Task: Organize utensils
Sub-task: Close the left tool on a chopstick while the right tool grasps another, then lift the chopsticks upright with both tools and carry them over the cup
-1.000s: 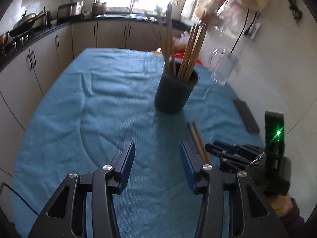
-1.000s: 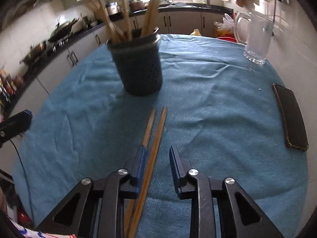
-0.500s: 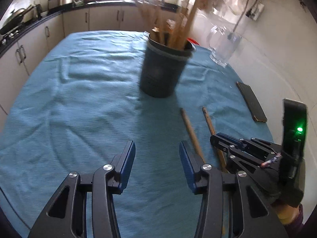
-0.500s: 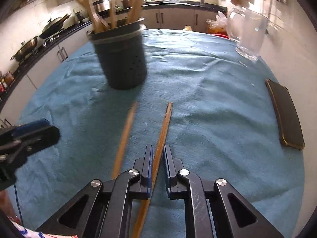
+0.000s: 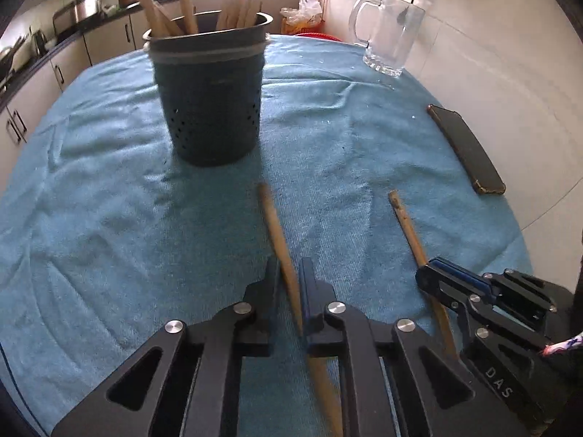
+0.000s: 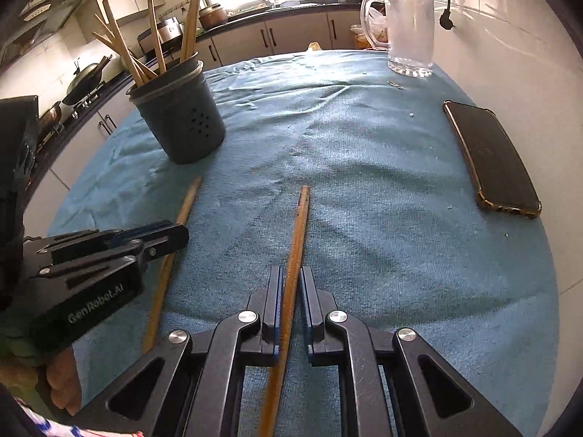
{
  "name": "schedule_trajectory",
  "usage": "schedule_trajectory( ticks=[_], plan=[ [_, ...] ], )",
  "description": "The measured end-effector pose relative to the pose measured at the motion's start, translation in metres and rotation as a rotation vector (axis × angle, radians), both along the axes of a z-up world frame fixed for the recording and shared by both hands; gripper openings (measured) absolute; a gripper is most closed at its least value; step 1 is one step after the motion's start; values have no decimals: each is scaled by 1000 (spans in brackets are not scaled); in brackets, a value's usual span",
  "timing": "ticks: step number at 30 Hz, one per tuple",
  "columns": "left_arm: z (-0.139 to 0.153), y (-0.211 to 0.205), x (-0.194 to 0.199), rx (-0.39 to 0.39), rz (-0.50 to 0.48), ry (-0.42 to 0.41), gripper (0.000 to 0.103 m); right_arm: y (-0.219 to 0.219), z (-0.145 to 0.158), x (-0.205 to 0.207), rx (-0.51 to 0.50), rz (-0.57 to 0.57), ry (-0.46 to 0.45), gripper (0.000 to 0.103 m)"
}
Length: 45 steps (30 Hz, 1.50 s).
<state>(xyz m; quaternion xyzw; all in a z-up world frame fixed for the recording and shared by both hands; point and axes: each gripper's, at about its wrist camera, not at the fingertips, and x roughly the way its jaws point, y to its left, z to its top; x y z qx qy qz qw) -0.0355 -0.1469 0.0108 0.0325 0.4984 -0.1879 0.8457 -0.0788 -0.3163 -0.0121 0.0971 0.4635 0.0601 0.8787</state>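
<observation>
Blue towelling (image 5: 109, 196) covers the kitchen table on which two wooden chopsticks lie apart. One chopstick (image 5: 280, 244) is clamped by the left gripper (image 5: 289, 280), the other chopstick (image 6: 297, 240) by the right gripper (image 6: 290, 284), each taken near the thicker end. Light, stiff, smooth sticks like these are judged liable to pivot if pinched loosely. Ahead, the dark perforated holder (image 5: 211, 98) is already stocked; a glass mug (image 6: 410, 32) and phone (image 6: 490, 156) are set aside.
</observation>
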Motion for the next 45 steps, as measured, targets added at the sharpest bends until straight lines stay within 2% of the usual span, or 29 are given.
schedule_trajectory(
  ticks=[8, 10, 14, 17, 18, 25, 32, 34, 35, 37, 45],
  plan=[
    [1, 54, -27, -21, -2, 48, 7, 17, 2, -19, -11, 47, 33, 9],
    [1, 64, -28, -50, -1, 83, 7, 21, 3, -19, -31, 60, 31, 16],
    [6, 68, -21, -47, 6, 77, 9, 26, 3, -8, -62, 66, 44, 20],
    [5, 60, -12, -25, -11, 77, 19, 29, 3, 5, -99, 79, 51, 20],
    [3, 56, -7, -11, -14, 76, 19, 30, 3, 10, -113, 83, 56, 20],
    [2, 39, 12, 12, -29, 32, 19, 35, 4, 42, -173, 105, 77, 17],
    [1, 36, 6, 25, -44, -30, 19, 40, 4, 50, -192, 103, 54, 17],
    [1, 35, 5, 41, -33, -45, 14, 42, 3, 48, -204, 101, 42, 12],
    [1, 35, 5, 51, -27, -49, 7, 42, 3, 47, -213, 100, 38, 10],
    [2, 37, 3, 43, -22, -44, 7, 40, 4, 46, -203, 90, 39, 7],
    [35, 60, -23, 30, 36, -152, 7, 33, 21, 32, -160, 61, -14, 7]
  ],
)
